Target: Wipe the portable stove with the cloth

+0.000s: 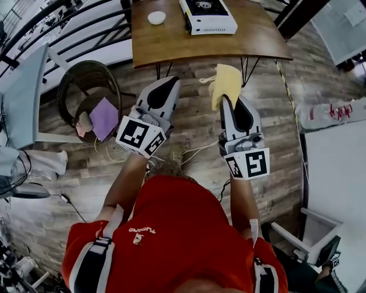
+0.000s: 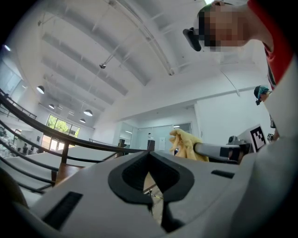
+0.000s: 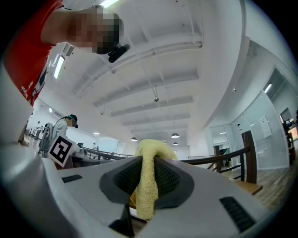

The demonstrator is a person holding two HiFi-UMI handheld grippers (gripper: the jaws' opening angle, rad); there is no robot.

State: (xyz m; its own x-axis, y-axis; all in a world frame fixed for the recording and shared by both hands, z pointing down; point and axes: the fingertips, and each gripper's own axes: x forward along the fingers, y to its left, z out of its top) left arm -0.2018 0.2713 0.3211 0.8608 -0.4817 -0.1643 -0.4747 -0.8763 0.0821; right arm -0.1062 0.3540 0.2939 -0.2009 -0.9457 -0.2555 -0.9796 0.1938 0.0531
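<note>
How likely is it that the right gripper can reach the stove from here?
Probably yes, with a step closer. The right gripper, shut on the yellow cloth, is short of the table, but only floor lies between and nothing stands before the stove.

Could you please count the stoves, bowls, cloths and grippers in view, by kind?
Stove: 1
Bowl: 1
Cloths: 2 (yellow cloth, purple cloth)
Grippers: 2 (left gripper, right gripper)
Total: 6
</note>
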